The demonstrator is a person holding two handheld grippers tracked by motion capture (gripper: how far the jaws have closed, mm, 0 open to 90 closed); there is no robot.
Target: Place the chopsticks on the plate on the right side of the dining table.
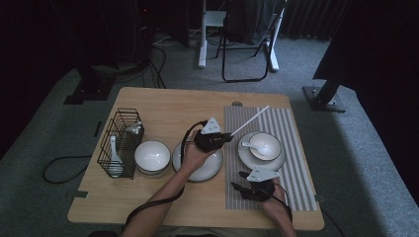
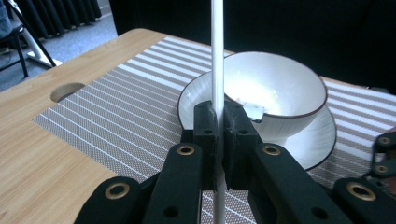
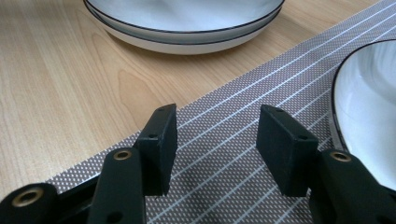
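My left gripper (image 1: 228, 137) hovers over the wooden table (image 1: 163, 106), just left of the striped placemat (image 1: 289, 123), and is shut on a thin white chopstick (image 1: 252, 120) that slants up and to the right. In the left gripper view the chopstick (image 2: 217, 70) stands clamped between the pads of the left gripper (image 2: 218, 122), in front of a white bowl (image 2: 275, 88) on a dark-rimmed plate (image 2: 317, 140). A white spoon (image 1: 251, 146) lies in that bowl. My right gripper (image 1: 240, 180) rests low over the placemat's near left part, open, with nothing between its fingers (image 3: 161, 140).
A black wire rack (image 1: 121, 140) holding a white spoon stands at the table's left. Beside it sit a white bowl (image 1: 152, 157) and a white plate (image 1: 205, 168) under my left hand. A round hole (image 1: 237, 103) marks the far table edge. Chair legs stand beyond.
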